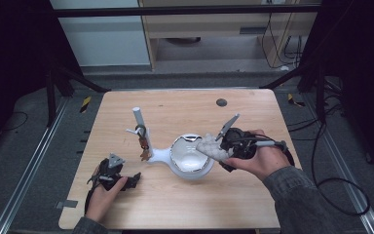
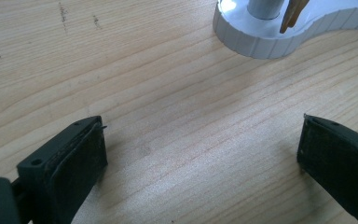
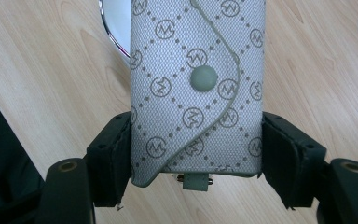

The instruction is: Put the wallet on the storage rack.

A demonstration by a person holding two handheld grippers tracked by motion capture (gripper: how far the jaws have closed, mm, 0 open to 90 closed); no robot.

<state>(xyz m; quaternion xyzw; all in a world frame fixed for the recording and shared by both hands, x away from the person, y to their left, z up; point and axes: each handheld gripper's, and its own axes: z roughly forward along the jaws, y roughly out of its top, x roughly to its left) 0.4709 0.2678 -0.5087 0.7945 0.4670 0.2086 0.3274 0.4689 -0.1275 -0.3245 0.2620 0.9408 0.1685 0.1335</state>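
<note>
Snap button (image 3: pixel 203 77) on gripped pouch (image 3: pixel 197 88), close-up

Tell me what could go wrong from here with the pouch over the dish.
1. The right gripper pinches the grey pouch only near its bottom edge, so it could pivot or slip.
2. The pouch hangs at the white dish's rim; a bump could shift the stand and its post.

Overhead forward-down camera; two close claw-mounted cameras

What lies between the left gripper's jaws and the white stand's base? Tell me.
Bare wooden table: in the left gripper view, nothing sits between the open left gripper and the white stand's base.
</note>
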